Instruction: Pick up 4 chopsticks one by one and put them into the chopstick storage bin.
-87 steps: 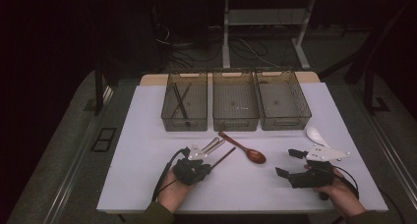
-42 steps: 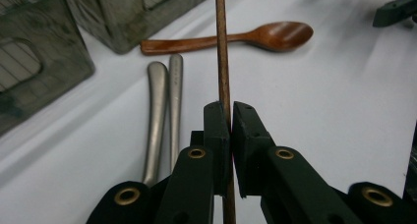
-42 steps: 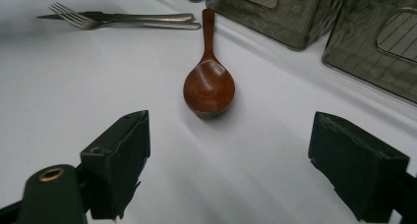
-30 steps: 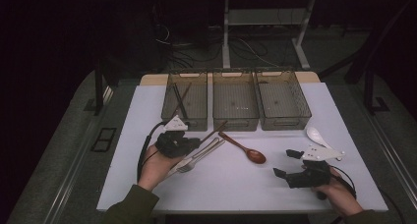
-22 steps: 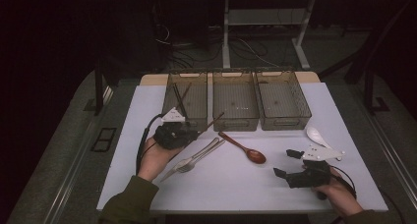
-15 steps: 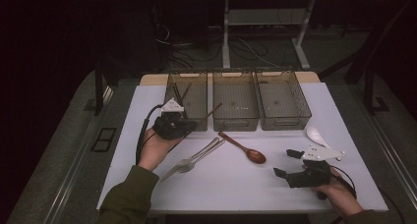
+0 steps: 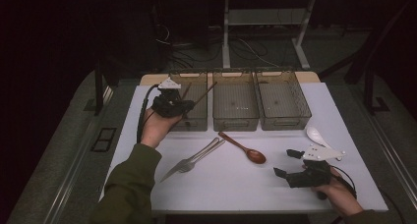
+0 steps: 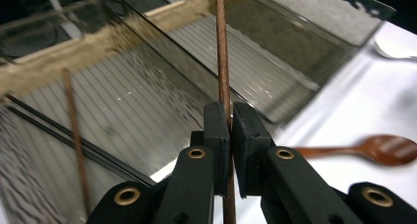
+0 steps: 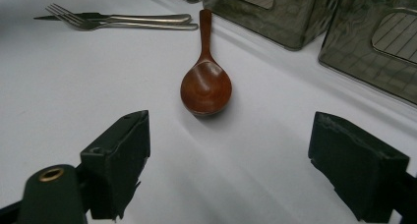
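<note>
Gripping a brown wooden chopstick (image 8: 223, 62), your left tool (image 7: 187, 106) has its jaws pressed together on the stick, which runs up between the 2 black pads and on past them. In the high view this tool sits in your left hand (image 7: 156, 128) above the front end of the left bin (image 7: 194, 121), and the chopstick slants up and to the right from it, its far end over the gap between that bin and the middle bin (image 7: 235, 122). The left gripper view looks down into the ribbed floor of the left bin, where another brown chopstick (image 8: 74, 135) lies beside a pair of thin dark sticks (image 8: 74, 145).

Your right tool (image 7: 286, 164) rests low at the right front of the white surface (image 7: 221, 189), its jaws standing wide apart with nothing between them. In the right gripper view the wooden spoon (image 9: 205, 86) lies just ahead of those jaws, bowl toward you and handle pointing away toward the bins. Beyond its handle tip lie 2 metal pieces side by side, a fork (image 9: 123, 23) and one more with its working end hidden (image 9: 113, 16). A white ceramic spoon (image 7: 315, 134) lies just beyond your right tool, near the right bin (image 7: 290, 121).
</note>
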A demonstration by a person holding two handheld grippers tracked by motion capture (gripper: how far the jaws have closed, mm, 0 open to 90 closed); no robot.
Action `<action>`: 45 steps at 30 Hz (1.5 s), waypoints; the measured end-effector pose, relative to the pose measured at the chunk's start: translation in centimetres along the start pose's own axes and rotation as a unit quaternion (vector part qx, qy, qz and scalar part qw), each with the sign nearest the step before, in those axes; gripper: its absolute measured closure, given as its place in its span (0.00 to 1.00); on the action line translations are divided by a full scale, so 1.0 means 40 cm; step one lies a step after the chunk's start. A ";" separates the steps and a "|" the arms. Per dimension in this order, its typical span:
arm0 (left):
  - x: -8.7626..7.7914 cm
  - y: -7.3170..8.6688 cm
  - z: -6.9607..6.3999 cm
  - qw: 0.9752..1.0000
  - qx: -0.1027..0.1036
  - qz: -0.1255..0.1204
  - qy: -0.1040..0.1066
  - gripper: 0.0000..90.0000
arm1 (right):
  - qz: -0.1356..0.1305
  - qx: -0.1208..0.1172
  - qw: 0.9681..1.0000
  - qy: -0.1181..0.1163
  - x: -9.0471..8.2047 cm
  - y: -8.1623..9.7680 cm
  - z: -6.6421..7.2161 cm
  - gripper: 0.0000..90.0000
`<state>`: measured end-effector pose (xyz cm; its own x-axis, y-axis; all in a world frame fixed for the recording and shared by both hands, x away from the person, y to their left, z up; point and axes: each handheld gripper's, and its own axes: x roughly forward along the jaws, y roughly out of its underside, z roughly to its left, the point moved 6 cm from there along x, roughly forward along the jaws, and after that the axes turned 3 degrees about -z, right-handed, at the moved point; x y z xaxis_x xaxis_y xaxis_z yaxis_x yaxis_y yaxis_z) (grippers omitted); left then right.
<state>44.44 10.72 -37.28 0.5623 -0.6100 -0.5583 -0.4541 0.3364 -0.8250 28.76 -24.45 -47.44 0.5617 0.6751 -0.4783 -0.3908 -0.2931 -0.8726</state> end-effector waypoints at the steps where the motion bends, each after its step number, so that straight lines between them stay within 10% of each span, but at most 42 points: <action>1: 0.002 -0.006 0.007 1.000 0.002 -0.001 -0.004 0.93 | 0.000 0.000 1.000 0.000 0.000 0.000 0.000 0.17; 22: 0.109 -0.062 0.179 0.997 -0.029 -0.025 -0.071 0.93 | -0.003 0.000 1.000 0.000 -0.004 -0.001 0.000 0.17; 33: 0.166 -0.012 0.213 0.994 -0.040 0.030 -0.095 0.93 | -0.003 -0.001 1.000 -0.002 -0.005 -0.001 0.001 0.17; 38: 0.185 0.012 0.223 0.989 -0.059 0.070 -0.113 0.93 | -0.004 -0.001 1.000 -0.002 -0.006 -0.001 0.001 0.17; 45: 0.179 0.006 0.224 0.987 -0.066 0.068 -0.126 0.81 | -0.004 -0.002 1.000 -0.002 -0.006 -0.001 0.001 0.17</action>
<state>54.55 12.87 -42.27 0.6367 -0.3622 -0.6807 -0.6142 0.2955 -0.7317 28.59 -24.58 -47.28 0.5623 0.6796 -0.4712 -0.3840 -0.2901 -0.8766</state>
